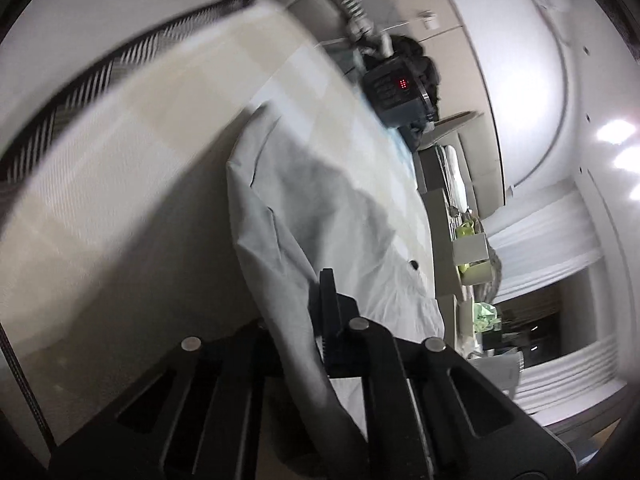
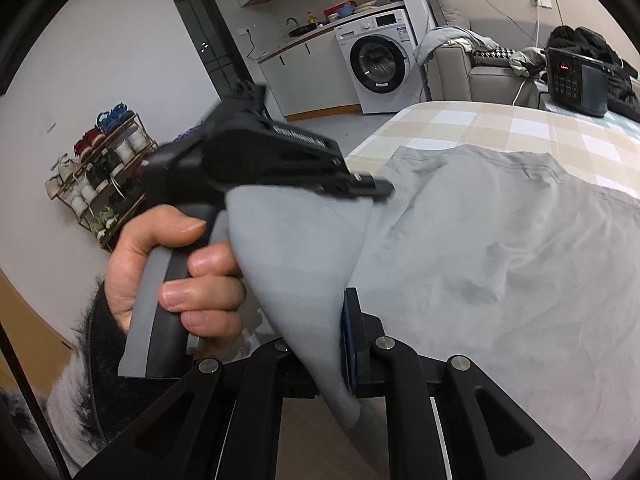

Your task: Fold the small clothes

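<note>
A light grey garment (image 2: 500,264) lies spread on a bed with a beige and white checked cover (image 2: 472,120). My right gripper (image 2: 340,344) is shut on the garment's near edge and lifts it into a peak. My left gripper (image 2: 376,190) shows in the right wrist view, held in a hand, shut on the same edge a little farther in. In the left wrist view, strongly tilted, the garment (image 1: 320,208) runs from my left gripper (image 1: 316,320) out over the bed (image 1: 140,152). The gripped cloth hides the left fingers' inner faces.
A black appliance with a red display (image 2: 576,80) and dark clothes (image 2: 600,44) sit at the bed's far corner. A grey sofa (image 2: 480,68) with laundry, a washing machine (image 2: 380,64) and a shoe rack (image 2: 104,168) stand beyond.
</note>
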A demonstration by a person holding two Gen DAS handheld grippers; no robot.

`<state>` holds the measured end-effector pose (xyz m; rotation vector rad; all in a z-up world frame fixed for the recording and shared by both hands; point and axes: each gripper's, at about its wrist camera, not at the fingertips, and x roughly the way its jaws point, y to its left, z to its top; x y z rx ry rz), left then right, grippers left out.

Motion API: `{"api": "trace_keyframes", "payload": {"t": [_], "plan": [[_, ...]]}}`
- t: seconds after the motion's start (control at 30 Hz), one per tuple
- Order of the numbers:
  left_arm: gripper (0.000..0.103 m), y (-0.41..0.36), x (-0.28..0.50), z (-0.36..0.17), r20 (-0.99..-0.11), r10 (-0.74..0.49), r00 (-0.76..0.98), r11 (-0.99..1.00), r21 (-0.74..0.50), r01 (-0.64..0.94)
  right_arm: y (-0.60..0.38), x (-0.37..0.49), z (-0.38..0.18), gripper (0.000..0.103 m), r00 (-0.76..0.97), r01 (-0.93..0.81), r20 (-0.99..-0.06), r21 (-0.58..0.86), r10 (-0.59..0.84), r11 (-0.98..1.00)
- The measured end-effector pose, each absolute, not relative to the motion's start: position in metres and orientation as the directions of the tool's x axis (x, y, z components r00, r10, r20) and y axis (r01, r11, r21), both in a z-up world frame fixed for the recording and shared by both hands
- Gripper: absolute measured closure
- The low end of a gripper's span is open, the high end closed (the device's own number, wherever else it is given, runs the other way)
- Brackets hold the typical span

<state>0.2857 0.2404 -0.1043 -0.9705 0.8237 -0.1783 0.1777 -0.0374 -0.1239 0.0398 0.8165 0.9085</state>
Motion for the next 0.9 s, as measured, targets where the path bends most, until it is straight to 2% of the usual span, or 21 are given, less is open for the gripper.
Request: {"api": "trace_keyframes", "payload": {"t": [0.17,0.27,0.47,0.6,0.7,0.77,0.83,0.9], "plan": [[0.102,0.213,0.291,-0.044,-0.506,-0.470,0.724,0.644,-0.757,-0.111,-0.058,0.175,-0.115,0.093,0.380,-0.656,-0.553,0.403,0.741,0.638],[0.102,0.183,0.300,-0.009,-0.481,-0.503,0.718,0.667,-0.744,-0.032,-0.080,0.169,-0.104,0.093,0.428,-0.635,-0.500,0.426,0.753,0.644],[0.102,0.076,0.333,0.039,-0.476,-0.587,0.655,0.700,-0.705,0.115,-0.150,0.155,-0.091,0.094,0.560,-0.540,-0.382,0.504,0.735,0.674],[0.102,-0.022,0.356,0.052,-0.510,-0.660,0.552,0.707,-0.671,0.224,-0.206,0.140,-0.094,0.094,0.652,-0.451,-0.329,0.555,0.683,0.698],[0.102,-0.097,0.364,0.040,-0.567,-0.692,0.447,0.711,-0.643,0.284,-0.238,0.130,-0.106,0.094,0.689,-0.366,-0.366,0.570,0.626,0.736],[0.102,-0.149,0.368,0.019,-0.634,-0.699,0.331,0.715,-0.618,0.325,-0.254,0.129,-0.120,0.094,0.677,-0.314,-0.434,0.560,0.595,0.767],[0.101,-0.171,0.367,0.002,-0.676,-0.691,0.255,0.720,-0.615,0.322,-0.268,0.129,-0.131,0.092,0.674,-0.263,-0.479,0.557,0.563,0.788],[0.101,-0.163,0.358,-0.004,-0.661,-0.707,0.252,0.706,-0.633,0.318,-0.287,0.131,-0.146,0.088,0.653,-0.199,-0.537,0.560,0.535,0.804]]}}
